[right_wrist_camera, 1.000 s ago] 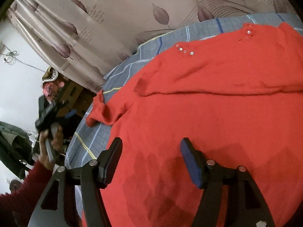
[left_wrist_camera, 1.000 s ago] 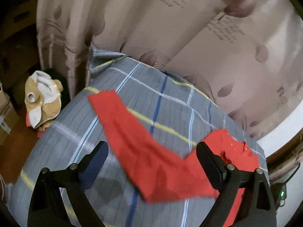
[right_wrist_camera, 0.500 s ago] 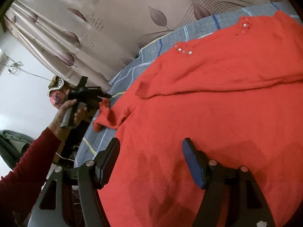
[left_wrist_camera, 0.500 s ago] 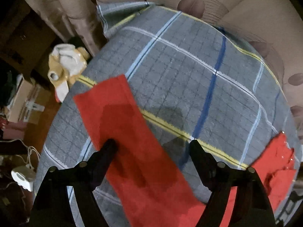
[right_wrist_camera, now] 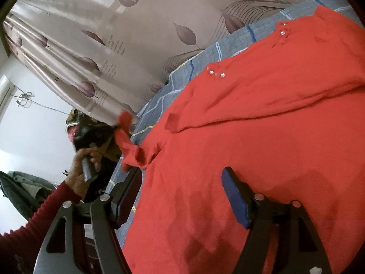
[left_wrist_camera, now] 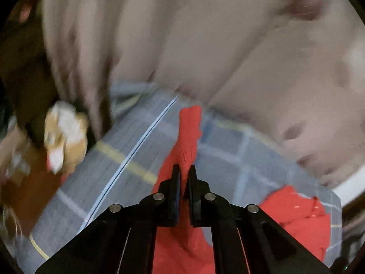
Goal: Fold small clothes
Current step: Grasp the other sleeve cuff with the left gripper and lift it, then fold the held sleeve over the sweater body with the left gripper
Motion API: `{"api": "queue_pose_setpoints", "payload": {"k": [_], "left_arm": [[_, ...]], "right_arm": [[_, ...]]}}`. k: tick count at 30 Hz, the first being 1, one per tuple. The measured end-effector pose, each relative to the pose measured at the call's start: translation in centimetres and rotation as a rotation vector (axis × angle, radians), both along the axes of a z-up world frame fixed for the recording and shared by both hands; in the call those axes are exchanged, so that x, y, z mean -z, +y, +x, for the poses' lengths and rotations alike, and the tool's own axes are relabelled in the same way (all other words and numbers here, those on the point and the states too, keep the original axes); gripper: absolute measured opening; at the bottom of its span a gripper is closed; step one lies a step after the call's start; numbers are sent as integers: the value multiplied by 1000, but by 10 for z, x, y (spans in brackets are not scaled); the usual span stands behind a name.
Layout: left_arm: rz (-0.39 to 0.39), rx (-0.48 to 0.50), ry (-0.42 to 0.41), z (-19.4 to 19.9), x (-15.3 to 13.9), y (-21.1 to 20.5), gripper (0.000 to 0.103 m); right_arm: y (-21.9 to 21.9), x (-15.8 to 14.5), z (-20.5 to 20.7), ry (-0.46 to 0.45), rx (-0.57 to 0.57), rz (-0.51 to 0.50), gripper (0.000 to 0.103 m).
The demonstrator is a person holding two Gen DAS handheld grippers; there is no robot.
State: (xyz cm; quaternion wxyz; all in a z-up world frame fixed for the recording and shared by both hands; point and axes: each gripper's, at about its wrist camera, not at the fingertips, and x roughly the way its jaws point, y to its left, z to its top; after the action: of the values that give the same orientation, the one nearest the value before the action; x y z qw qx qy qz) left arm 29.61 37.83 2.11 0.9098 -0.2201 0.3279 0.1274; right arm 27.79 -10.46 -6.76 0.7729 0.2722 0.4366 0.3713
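Now clamped: left gripper (left_wrist_camera: 183,171) pinching the red knit sweater's sleeve (left_wrist_camera: 188,134), no longer spread above it. Sleeve end lifted off the blue-grey plaid bedcover (left_wrist_camera: 127,141), ready for folding inward. Right gripper (right_wrist_camera: 182,182) opening, empty, hovering over the sweater's body directly beneath.

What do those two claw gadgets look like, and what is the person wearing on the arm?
Both are black: the left gripper and right gripper have angular cut-out arms with round silver bolts, and blue pads line the fingers. The handle is dark grey. The ribbed knit sleeve is dark red.
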Motion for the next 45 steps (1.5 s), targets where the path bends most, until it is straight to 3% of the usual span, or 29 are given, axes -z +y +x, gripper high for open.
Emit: {"api": "queue_pose_setpoints", "payload": {"k": [7,14,18,25,30,33,36,37,41,45], "left_arm": [[81,235,-249,5,-92,-92,6],[108,528,-341,51,-119,-228,6],[127,692,-334,76,-103,-307,6],[93,895,-228,105,-34,-406,6],[92,956,-177,113,5,-444,6],[84,996,-132,116,24,-459,7],[135,997,-113,116,37,-471,10],[149,991,-102,116,39,-473,15],[148,971,-95,107,36,-469,63],[88,915,-171,87,22,-447,81]], "right_arm": [[-6,0,-1,0,35,13,71],[-8,-5,-3,18,58,-11,72],[-24,-13,-3,21,80,-18,77],[-103,-13,5,38,250,1,81],[-138,-6,4,57,308,65,80],[-138,-7,3,39,296,52,80],[-133,-7,0,17,284,25,80],[-131,-6,0,14,280,21,80],[-133,-3,1,15,278,39,80],[-139,-3,2,44,280,76,80]]}}
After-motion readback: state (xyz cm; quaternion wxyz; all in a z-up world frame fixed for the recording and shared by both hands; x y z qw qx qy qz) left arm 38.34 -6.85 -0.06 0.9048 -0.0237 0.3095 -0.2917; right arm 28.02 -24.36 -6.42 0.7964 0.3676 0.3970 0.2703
